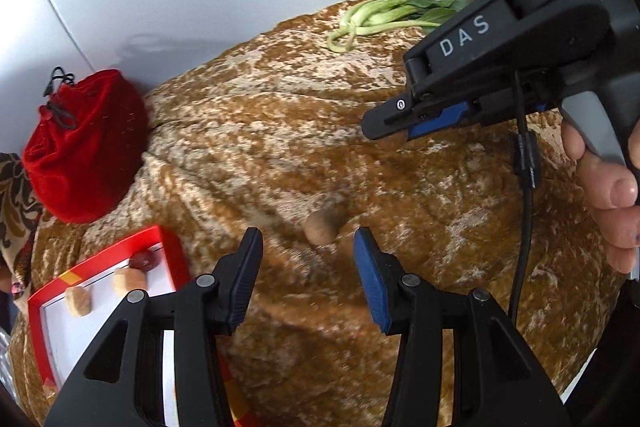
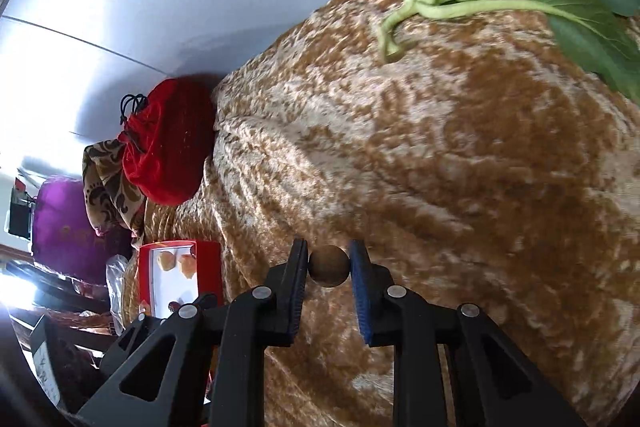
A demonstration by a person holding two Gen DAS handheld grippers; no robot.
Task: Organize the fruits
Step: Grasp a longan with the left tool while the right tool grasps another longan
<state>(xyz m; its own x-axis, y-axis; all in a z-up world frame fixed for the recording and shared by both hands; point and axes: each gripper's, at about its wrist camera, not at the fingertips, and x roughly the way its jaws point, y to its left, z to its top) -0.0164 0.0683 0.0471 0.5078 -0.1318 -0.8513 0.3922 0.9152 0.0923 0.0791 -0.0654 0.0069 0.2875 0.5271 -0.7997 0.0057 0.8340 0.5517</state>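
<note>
While my right hand-held gripper (image 2: 329, 265) clamps a round brown fruit (image 2: 328, 265), my left hand-held gripper (image 1: 308, 247) hangs apart, empty, above another brown fruit (image 1: 320, 231), red tray (image 1: 168, 247) nearby.

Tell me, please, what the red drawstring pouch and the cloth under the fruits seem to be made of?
The red drawstring pouch looks like velvet: deep matte pile with soft sheen on its folds. The brown-gold cloth seems crushed velvet or chenille, with patchy shine that shifts across its creases.

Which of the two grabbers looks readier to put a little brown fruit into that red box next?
The right gripper: it is already clamped on a round brown fruit. The left gripper stands open, another brown fruit lying loose ahead of it, though the red box sits nearer the left.
</note>
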